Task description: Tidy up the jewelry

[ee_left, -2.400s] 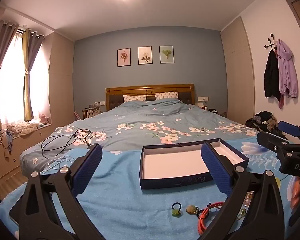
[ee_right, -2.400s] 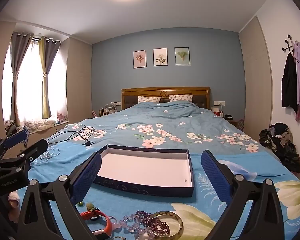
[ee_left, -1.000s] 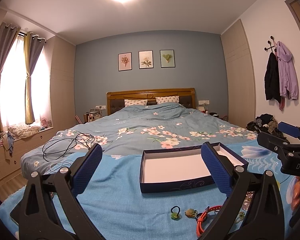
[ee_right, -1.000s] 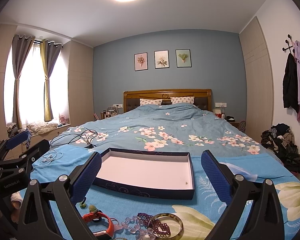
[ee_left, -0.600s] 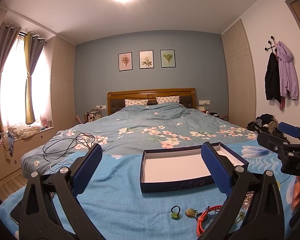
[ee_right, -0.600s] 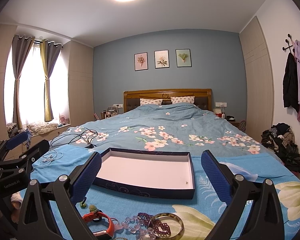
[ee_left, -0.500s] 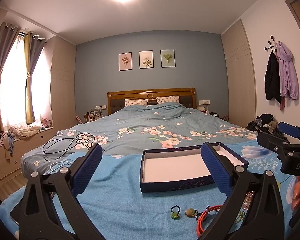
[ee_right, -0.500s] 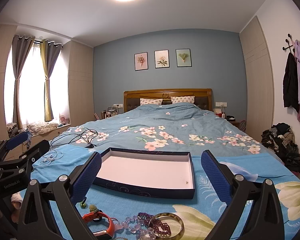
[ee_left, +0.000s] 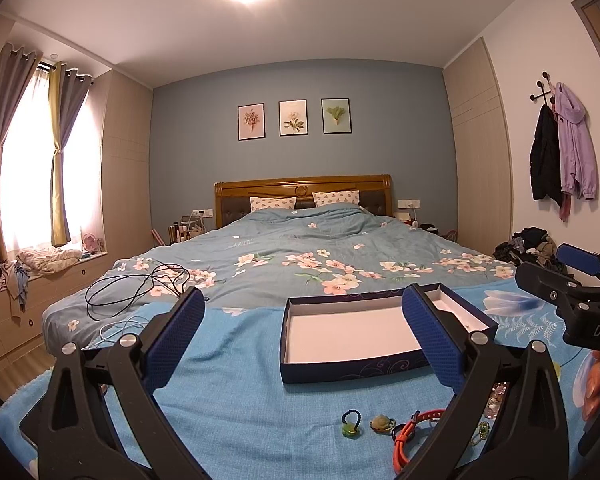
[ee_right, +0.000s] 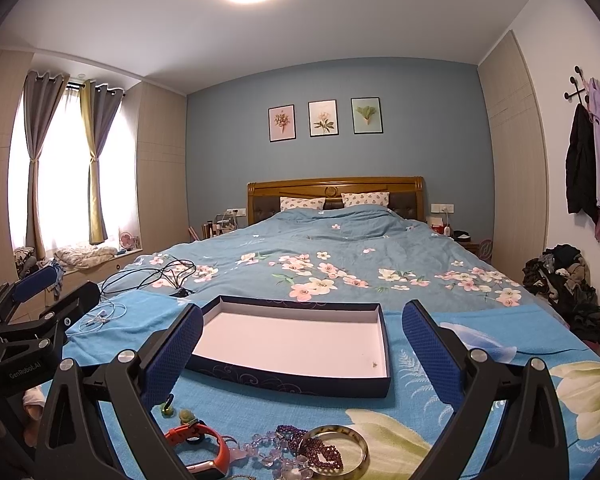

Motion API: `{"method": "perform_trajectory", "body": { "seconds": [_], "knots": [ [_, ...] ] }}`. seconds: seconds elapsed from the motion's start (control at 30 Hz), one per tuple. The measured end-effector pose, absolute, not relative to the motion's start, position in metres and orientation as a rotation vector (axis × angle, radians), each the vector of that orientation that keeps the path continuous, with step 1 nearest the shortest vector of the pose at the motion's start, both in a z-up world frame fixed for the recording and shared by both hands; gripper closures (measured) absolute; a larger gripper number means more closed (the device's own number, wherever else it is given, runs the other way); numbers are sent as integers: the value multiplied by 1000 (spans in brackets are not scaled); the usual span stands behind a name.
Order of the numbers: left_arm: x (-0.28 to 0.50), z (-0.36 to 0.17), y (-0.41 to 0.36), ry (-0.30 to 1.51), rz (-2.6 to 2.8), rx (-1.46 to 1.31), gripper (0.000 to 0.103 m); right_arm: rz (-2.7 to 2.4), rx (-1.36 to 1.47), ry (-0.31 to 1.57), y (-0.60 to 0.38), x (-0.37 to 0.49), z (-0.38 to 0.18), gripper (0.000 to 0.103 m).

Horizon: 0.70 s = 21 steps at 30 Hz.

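while both your grippers hang spread and empty, nothing is sorted yet.
the box [ee_right: 296,344] holds almost nothing; the jewelry [ee_right: 296,448] lies loose before it.

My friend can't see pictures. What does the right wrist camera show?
An open, empty-handed right claw hovers over a bed, with an open dark blue box just ahead. Jewelry lies in front of the box: an orange band, purple beads and a gold bangle. The left claw waits at the left.
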State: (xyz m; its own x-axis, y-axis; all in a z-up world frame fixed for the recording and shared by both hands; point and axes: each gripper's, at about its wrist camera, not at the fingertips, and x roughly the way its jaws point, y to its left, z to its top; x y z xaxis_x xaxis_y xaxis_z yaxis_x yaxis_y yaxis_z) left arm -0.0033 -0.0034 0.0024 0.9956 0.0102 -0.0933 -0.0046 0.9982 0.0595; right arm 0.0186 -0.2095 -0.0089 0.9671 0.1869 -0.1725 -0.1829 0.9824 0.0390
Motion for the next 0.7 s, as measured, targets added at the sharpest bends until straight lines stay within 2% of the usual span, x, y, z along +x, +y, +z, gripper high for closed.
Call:
{"method": "perform_trajectory", "body": {
  "seconds": [0.7],
  "knots": [
    [-4,1,-4,98,6,58,6,186,27,181,-210,20,-10,7]
  ]
}}
